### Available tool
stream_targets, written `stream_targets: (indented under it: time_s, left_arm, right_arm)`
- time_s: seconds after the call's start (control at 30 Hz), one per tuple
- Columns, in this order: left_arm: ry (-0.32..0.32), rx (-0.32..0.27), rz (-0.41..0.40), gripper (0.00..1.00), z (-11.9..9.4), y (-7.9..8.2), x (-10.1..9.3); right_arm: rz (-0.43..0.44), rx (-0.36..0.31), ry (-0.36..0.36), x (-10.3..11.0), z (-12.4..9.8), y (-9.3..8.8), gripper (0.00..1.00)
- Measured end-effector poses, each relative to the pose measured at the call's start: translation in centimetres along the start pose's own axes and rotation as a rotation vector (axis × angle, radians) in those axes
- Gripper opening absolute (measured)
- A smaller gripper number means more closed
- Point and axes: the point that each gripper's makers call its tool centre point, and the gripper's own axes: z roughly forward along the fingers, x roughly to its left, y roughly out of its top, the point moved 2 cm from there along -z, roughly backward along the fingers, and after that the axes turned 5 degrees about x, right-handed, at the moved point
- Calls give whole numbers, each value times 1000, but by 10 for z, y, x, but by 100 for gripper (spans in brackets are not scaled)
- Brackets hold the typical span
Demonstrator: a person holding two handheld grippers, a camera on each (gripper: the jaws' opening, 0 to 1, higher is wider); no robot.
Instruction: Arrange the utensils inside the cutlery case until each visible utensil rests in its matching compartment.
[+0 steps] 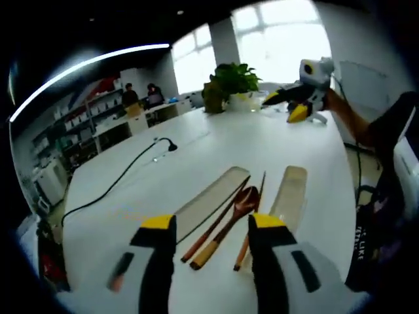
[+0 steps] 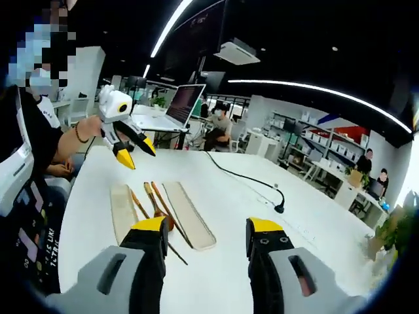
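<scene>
Left gripper view: both claws, left claw (image 1: 213, 229) and right claw (image 1: 288, 104), spread wide, holding nothing. Spoon (image 1: 230, 212) and chopsticks (image 1: 251, 222) lie between case halves (image 1: 209, 199) at 12 o'clock on the worktop (image 1: 216, 147); a sloppy pinch could scatter them.

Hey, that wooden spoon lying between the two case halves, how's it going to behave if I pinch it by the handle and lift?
The wooden spoon looks rigid, so it probably won't flex. Slim and wooden, it's likely light. Its bowl end seems heavier than the thin handle, so it may tip bowl-down. The handle looks smooth, so it could slip or twist in the left tongs, whose jaws stand open.
</scene>
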Motion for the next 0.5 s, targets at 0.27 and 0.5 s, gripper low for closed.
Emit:
stream_targets:
  time_s: [0.27, 0.5]
  left_arm:
    - [-87, 101, 28, 36, 24, -12, -13]
    - [-156, 221, 105, 26, 44, -17, -19]
  right_arm:
    - [-60, 129, 122, 12, 31, -14, 40]
    - [-92, 228, 225, 20, 57, -32, 31]
